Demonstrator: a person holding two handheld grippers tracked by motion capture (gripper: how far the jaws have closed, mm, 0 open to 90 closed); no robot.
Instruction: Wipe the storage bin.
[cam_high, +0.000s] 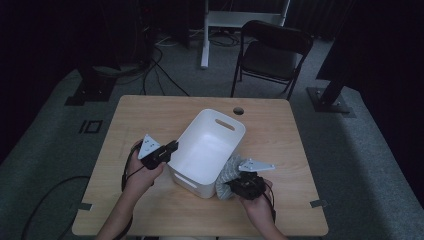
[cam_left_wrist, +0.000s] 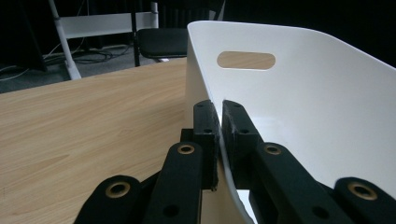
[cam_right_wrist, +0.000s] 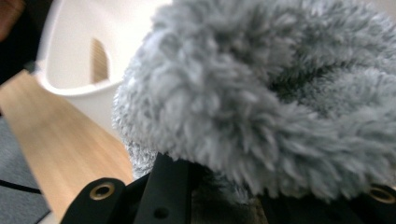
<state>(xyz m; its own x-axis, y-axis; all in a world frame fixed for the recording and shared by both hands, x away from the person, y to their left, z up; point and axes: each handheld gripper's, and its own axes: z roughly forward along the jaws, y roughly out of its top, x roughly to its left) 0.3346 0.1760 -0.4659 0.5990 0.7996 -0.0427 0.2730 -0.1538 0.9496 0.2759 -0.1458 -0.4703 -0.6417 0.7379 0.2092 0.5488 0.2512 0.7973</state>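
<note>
Left tongs (cam_left_wrist: 219, 116) clamp white bin (cam_high: 210, 145) rim; right tongs (cam_high: 239, 184) grip grey fluffy cloth (cam_high: 227, 172) beside bin.

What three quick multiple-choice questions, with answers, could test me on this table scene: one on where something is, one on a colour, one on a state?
1. Where is the fluffy grey cloth?
A. inside the bin
B. outside the bin, by its right wall
C. on the chair

2. What colour is the plastic bin?
A. white
B. blue
C. black

3. What is the left gripper doing?
A. hanging open above the table
C. lying on the floor
B. clamping the bin's wall

Answers:
1. B: the high view shows the cloth against the bin's outer side, held by the right gripper.
2. A: the bin is white in every view.
3. B: in the left gripper view the jaws stand one on each side of the wall, pressed to it.
</note>
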